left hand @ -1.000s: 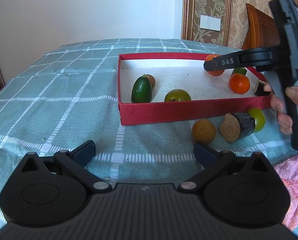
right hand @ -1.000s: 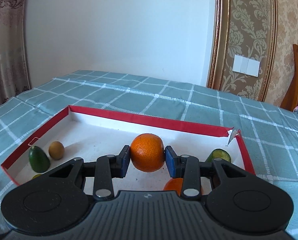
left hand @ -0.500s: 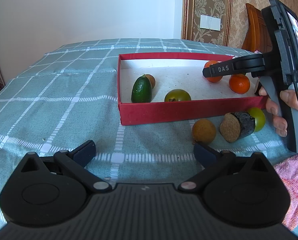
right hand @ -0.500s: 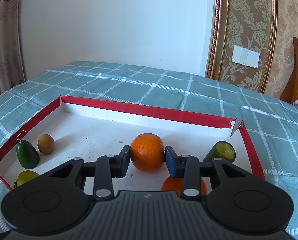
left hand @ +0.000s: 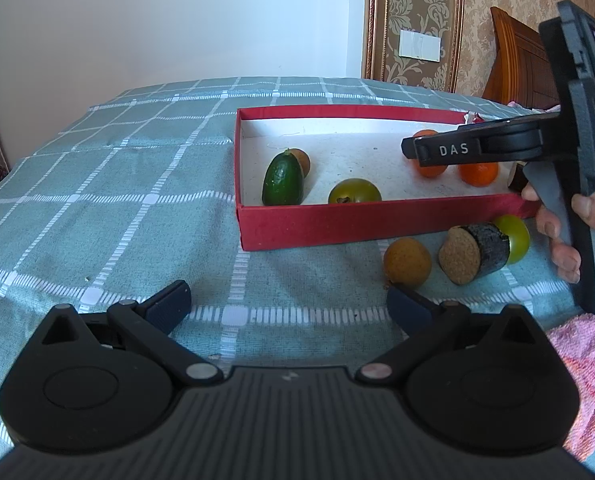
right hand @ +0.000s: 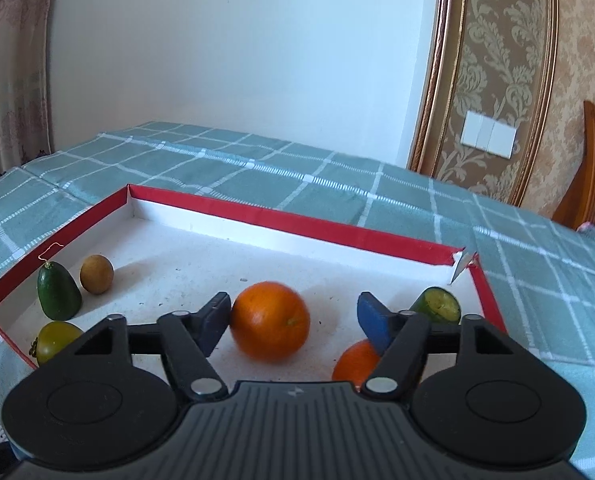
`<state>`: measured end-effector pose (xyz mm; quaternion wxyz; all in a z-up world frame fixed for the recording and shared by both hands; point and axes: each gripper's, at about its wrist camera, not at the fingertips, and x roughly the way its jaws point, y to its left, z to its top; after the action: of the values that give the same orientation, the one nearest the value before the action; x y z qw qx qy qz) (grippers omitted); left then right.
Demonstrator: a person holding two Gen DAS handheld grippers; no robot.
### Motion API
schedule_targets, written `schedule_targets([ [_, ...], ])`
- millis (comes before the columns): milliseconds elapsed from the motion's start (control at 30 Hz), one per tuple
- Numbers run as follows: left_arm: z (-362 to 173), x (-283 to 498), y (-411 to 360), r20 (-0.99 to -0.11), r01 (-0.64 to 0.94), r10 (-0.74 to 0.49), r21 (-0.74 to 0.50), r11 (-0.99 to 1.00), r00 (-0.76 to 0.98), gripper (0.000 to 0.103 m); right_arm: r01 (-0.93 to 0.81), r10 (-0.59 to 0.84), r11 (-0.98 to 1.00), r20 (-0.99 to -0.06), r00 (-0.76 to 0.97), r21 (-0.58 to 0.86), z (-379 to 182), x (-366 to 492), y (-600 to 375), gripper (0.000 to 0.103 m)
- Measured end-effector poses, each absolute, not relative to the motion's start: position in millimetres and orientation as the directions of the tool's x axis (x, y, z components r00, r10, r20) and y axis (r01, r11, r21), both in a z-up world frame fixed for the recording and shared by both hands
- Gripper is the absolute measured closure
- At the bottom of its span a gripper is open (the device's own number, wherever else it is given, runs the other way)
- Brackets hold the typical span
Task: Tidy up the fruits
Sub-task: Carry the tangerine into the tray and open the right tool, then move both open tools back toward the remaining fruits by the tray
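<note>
In the red box [right hand: 337,232], an orange [right hand: 270,322] lies between the spread right tool [right hand: 293,316] (touching neither).

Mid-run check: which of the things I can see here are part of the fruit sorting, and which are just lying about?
Job items:
- red box
- released orange, second orange
- avocado, brown round fruit, yellow-green fruit, cut green piece in the box
- still outside: tan ball fruit, dark cork-faced piece, green fruit

Lying about:
- pink towel
- wall switch
- checked cloth
</note>
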<state>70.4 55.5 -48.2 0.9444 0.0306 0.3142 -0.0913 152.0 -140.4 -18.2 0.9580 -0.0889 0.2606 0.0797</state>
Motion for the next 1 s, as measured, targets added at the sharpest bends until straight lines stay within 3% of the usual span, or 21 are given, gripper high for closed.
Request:
schedule_targets([
  [500,-48.4,70.5,55.4,-0.599,0.192,-0.153,0.001,0.981,0.786,0.000,-0.182,0.137,0.982,-0.485,0.863,-0.046,-9.8,124.3,-164.3,0.028],
  [733,-48.4,70.5,55.3,-0.599,0.192,-0.153,0.001,0.981,0.786,0.000,-0.157,0.127,0.987,-0.463,0.877,-0.027,-6.6,97.2,-181.2,0.021],
  [1000,-48.3,70.2,55.2,-0.599,0.191,-0.153,0.001,0.981,0.786,0.000,-0.117,0.119,0.992,-0.501,0.857,0.035,-11.2,82.4,-207.7,0.016],
])
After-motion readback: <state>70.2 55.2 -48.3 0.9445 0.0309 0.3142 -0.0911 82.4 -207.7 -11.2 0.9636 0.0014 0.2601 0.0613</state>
